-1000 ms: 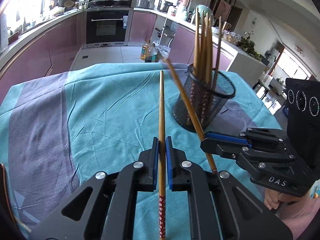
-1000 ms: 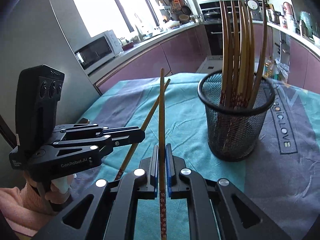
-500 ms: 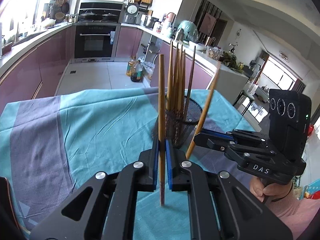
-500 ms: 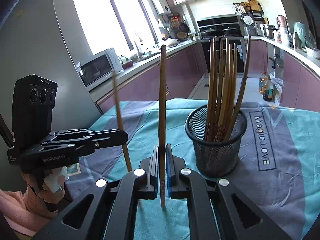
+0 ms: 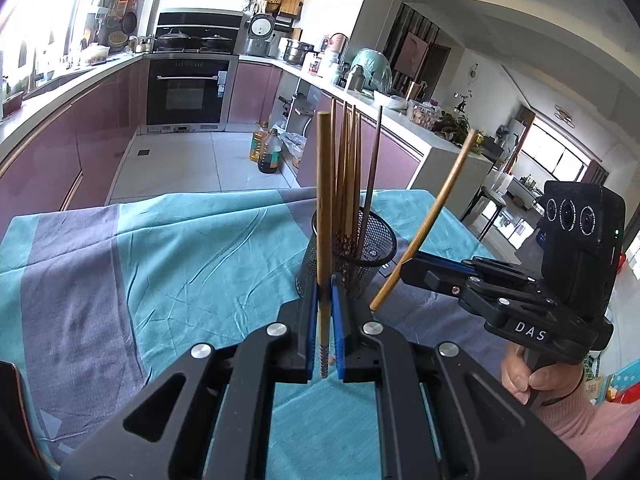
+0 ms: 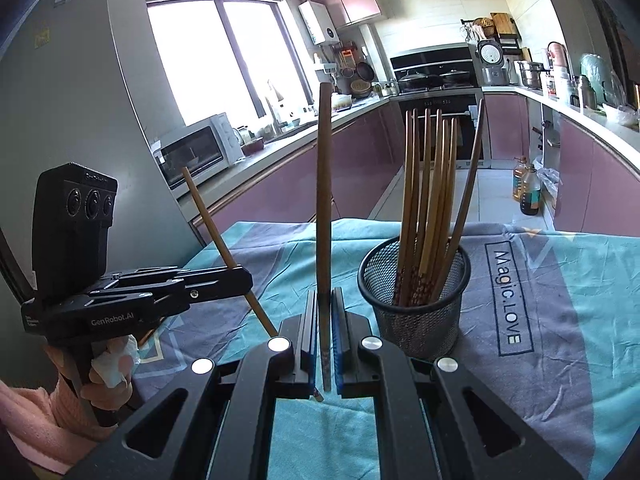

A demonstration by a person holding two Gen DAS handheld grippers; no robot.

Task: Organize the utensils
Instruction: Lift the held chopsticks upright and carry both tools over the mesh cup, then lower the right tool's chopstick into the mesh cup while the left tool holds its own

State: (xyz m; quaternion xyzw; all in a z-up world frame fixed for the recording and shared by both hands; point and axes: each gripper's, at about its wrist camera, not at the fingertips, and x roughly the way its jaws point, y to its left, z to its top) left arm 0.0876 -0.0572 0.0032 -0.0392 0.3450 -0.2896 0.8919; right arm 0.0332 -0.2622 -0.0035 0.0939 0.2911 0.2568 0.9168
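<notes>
Left gripper: jaws pressed together on a wooden chopstick that stands upright between the blue pads, its patterned end hanging just below them.
Right gripper: jaws pinching a second chopstick, also upright; seen from the left camera it leans outward.
Holder: a round black wire-mesh cup, just ahead and to the right of the right gripper, and straight ahead behind the left one.
In the holder: a bundle of chopsticks, thin and smooth, fanned against the rim; some room seems left at the rim, though the mesh makes that hard to judge.
Tablecloth: creased teal and grey fabric, bare and open to the left of the left gripper.
Table edge: the far edge lies just behind the holder, floor beyond.
Hands: a hand in a pink sleeve grips the right handle.
</notes>
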